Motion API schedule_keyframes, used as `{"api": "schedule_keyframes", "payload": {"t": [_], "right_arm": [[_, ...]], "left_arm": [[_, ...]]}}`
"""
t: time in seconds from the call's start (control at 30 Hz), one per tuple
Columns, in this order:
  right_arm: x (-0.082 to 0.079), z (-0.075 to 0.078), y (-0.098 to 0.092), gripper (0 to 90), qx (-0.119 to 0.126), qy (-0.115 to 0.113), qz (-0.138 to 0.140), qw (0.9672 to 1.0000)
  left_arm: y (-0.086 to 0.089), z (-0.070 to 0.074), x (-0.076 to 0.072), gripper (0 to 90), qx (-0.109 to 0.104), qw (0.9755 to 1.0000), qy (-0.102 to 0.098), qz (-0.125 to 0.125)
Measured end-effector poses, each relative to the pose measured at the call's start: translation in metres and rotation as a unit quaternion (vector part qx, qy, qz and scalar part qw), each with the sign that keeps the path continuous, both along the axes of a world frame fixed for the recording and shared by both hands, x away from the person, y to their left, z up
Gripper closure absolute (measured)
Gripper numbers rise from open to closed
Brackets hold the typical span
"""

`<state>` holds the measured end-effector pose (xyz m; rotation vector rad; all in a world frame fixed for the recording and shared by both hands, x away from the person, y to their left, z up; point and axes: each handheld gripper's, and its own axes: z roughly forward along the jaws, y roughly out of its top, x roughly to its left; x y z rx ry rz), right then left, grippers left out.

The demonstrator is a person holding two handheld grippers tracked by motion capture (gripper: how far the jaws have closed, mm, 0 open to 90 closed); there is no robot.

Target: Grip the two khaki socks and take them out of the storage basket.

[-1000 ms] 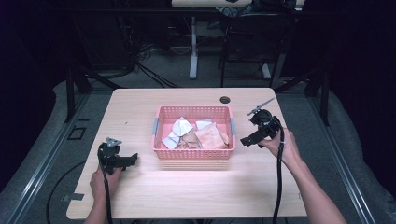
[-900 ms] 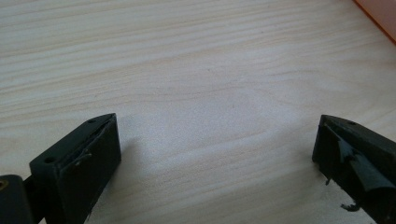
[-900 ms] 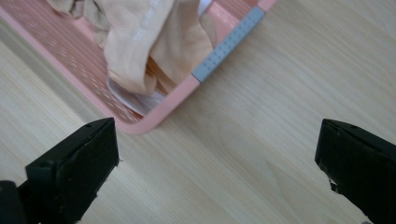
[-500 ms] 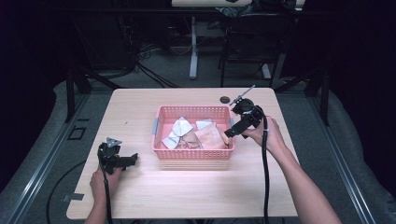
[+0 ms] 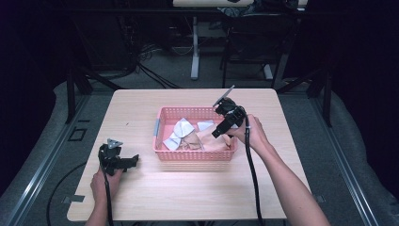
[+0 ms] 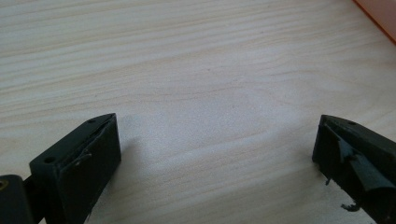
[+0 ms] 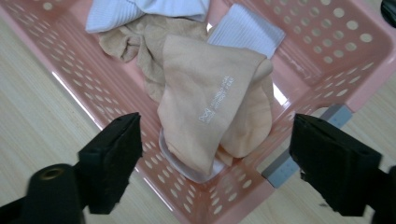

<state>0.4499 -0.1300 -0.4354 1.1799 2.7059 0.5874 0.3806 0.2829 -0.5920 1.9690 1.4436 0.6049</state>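
Note:
A pink perforated basket (image 5: 195,155) stands mid-table with socks in it. A tan sock (image 7: 210,102) lies on top at the right, with white socks (image 5: 181,128) beside it. My right gripper (image 5: 218,133) hangs over the basket's right part, pointing down at the tan sock. Its jaws have just been closing but still stand apart above the sock, pressing on nothing. In its own view the right gripper (image 7: 217,142) frames the sock and the basket's wall (image 7: 336,51). My left gripper (image 5: 134,160) rests at the front left, open, and in its own view the left gripper (image 6: 215,154) spans bare wood.
The wooden table (image 5: 188,197) has free room in front of the basket and to its left. A small dark object (image 7: 388,8) lies beyond the basket's corner. The basket's edge (image 6: 380,14) lies close to the left gripper. Desk legs and cables (image 5: 155,75) stand beyond the far edge.
My right gripper has moved left, from beside the basket's right wall to over its right part. The left gripper has stayed where it was.

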Motion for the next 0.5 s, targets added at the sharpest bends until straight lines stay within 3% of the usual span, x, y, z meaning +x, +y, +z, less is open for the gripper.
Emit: {"api": "schedule_keyframes", "payload": {"t": [0.23,0.5], "right_arm": [[0.009,-0.02,0.01,48.2,-0.012,0.039,-0.01,0.9991],[0.015,-0.04,0.014,59.9,-0.038,0.054,-0.024,0.9975]], "left_arm": [[0.0,0.0,0.0,0.9,0.0,1.0,0.0,0.0],[0.0,0.0,0.0,0.9,0.0,1.0,0.0,0.0]]}}
